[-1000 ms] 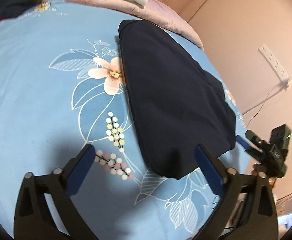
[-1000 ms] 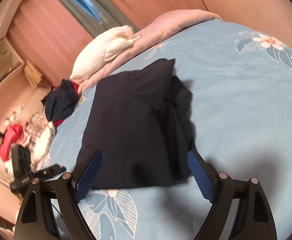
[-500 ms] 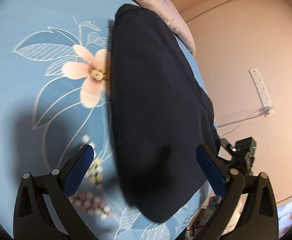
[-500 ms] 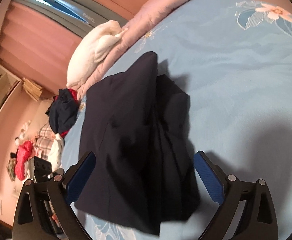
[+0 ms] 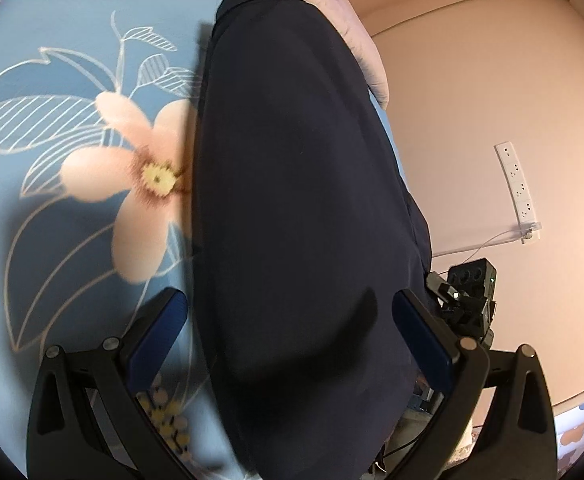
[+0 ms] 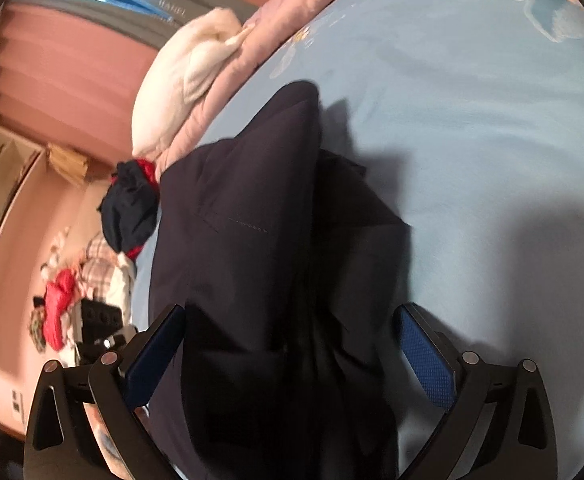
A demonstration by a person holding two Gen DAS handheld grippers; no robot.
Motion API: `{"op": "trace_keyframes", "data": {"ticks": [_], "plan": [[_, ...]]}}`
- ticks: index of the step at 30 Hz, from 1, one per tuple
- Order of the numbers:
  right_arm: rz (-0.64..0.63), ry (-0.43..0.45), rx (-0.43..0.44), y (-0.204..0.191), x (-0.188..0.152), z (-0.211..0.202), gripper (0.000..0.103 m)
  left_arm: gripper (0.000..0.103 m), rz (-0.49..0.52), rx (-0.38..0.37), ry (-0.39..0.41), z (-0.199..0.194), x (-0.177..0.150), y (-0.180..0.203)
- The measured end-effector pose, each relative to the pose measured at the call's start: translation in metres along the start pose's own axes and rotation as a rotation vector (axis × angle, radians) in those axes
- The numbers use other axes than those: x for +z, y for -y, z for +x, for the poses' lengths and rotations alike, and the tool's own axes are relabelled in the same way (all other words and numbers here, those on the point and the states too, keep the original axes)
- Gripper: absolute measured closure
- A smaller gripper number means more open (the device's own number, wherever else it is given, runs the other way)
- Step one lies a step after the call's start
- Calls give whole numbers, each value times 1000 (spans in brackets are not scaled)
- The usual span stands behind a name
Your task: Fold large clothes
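Right now both hand-held grippers are hovering wide apart over a dark navy garment lying on the bed.

Lying folded lengthwise on the blue floral bedsheet [image 5: 64, 32], the navy garment [image 5: 292, 184] is stretching away from the left hand-held gripper [image 5: 290, 322], whose blue pads are sitting spread on either side of the cloth without pinching it. Beside the garment's left edge a pink printed flower [image 5: 132, 184] is showing. From the other end, the right hand-held gripper [image 6: 290, 334] is likewise standing open, its fingers straddling the garment [image 6: 260, 240]. Beyond the garment's far end a white pillow [image 6: 184, 80] is resting on a pink quilt [image 6: 292, 12]. Off the garment's left side, a heap of loose clothes [image 6: 88, 272] is lying beside the bed.
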State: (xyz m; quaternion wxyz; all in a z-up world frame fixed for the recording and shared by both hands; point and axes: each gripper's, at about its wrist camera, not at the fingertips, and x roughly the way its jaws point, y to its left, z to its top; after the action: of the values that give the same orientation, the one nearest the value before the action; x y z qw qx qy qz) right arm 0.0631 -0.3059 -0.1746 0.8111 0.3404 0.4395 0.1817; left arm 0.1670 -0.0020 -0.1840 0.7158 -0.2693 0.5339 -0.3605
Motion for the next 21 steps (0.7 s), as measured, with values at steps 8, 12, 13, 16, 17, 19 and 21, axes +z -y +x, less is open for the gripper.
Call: {"op": "trace_keyframes", "data": {"ticks": [8, 12, 13, 16, 17, 19, 21], "plan": [[-36, -27, 33, 2, 10, 11, 1, 1, 45, -4, -33, 15, 7, 7], [-77, -26, 27, -1, 10, 13, 1, 1, 92, 22, -55, 22, 4, 14], [-87, -22, 26, -1, 9, 14, 1, 1, 100, 26, -56, 21, 0, 12], [-112, -13, 18, -3, 9, 17, 1, 1, 141, 44, -65, 25, -2, 16], [-121, -8, 9, -4, 9, 18, 1, 1, 157, 54, -69, 27, -4, 17], [-140, 0, -13, -9, 9, 22, 1, 1, 182, 80, -78, 32, -5, 21], [-166, 12, -40, -12, 6, 23, 1, 1, 183, 89, -81, 32, -6, 21]]}}
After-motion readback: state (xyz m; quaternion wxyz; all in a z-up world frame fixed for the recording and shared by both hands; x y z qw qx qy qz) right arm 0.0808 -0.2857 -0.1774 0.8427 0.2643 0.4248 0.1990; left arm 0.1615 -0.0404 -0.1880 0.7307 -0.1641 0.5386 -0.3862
